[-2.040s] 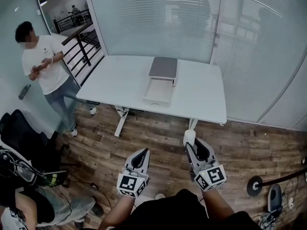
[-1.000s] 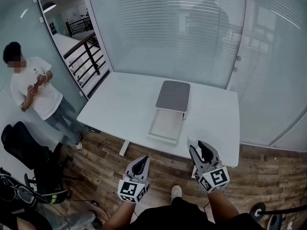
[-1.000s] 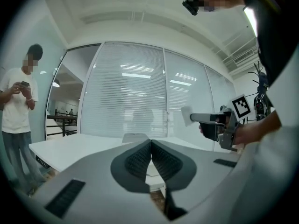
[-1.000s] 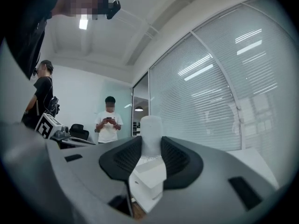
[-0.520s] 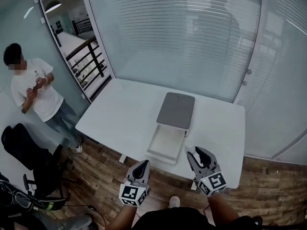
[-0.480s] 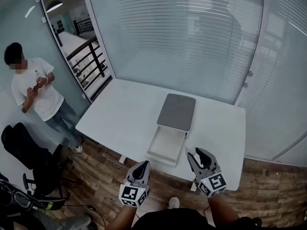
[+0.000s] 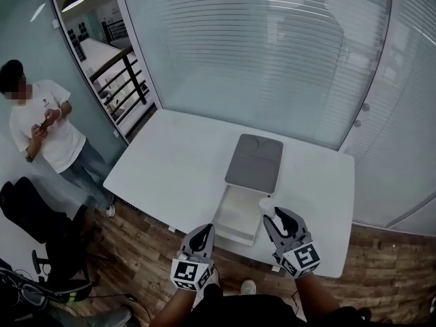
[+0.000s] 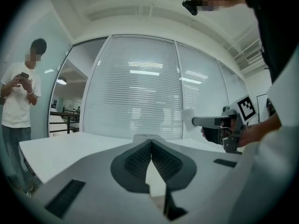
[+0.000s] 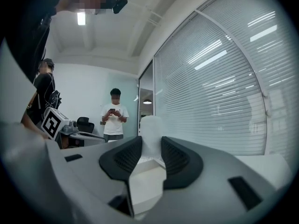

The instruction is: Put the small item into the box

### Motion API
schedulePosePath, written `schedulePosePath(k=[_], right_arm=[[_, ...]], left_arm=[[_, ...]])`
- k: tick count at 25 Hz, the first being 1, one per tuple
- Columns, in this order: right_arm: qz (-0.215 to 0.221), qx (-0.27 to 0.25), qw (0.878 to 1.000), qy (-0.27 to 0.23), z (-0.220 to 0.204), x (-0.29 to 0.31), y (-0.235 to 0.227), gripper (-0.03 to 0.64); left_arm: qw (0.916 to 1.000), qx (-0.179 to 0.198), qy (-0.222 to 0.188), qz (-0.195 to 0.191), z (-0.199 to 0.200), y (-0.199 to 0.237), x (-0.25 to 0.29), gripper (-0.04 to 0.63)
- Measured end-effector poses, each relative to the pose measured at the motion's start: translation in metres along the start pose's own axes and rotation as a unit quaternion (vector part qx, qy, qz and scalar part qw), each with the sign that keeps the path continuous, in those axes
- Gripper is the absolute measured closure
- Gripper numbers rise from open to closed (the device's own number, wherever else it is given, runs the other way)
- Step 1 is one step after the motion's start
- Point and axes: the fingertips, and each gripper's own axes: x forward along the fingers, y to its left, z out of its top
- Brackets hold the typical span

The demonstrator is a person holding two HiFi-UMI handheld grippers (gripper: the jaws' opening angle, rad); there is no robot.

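Note:
An open box stands on the white table (image 7: pixel 170 169): its white tray (image 7: pixel 236 216) lies toward me, and its grey lid (image 7: pixel 255 161) is folded back behind it. My right gripper (image 7: pixel 273 213) is shut on a small white item (image 7: pixel 266 205), held over the tray's right edge. In the right gripper view the small white item (image 9: pixel 150 134) sits pinched between the dark pads (image 9: pixel 128 157). My left gripper (image 7: pixel 201 234) hangs at the table's near edge, left of the tray, shut and empty; its pads (image 8: pixel 140 160) meet in the left gripper view, which also shows the right gripper (image 8: pixel 212 121).
A person in a white shirt (image 7: pixel 41 131) stands at the left, looking at a phone. A black office chair (image 7: pixel 34 213) stands below that person. Frosted glass walls (image 7: pixel 259 53) close the space behind the table. A stair railing (image 7: pixel 126 80) runs at the far left.
The view has closed in on the table. Both grippers have come forward from above the wooden floor to the table's near edge; the right one now holds the white item over the tray.

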Motion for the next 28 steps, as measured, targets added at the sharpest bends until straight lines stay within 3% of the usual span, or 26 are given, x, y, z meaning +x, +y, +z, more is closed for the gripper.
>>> schedulePosePath(k=[3,8,17,24,28], right_arm=[[-0.006,-0.007,1.0,-0.002,0.001,0.016,0.004,0.477],[0.005,-0.063,0.998,0.022,0.004,0.038,0.009,0.477],[0.036,-0.08,0.992,0.088,-0.031,0.075,0.026,0.476],[0.052,-0.105,0.981,0.155,-0.063,0.09,0.031,0.477],[0.062,-0.119,0.967,0.216,-0.091,0.094,0.03,0.477]], left_arm=[[1.0,-0.001,-0.001,-0.006,0.003,0.014,0.007,0.583],[0.9997,0.009,-0.01,-0.022,0.021,0.036,0.022,0.583],[0.9988,0.003,-0.007,-0.048,0.02,0.056,0.038,0.583],[0.9979,-0.004,0.0,-0.065,0.013,0.062,0.045,0.583],[0.9976,-0.008,0.003,-0.069,0.01,0.064,0.048,0.583]])
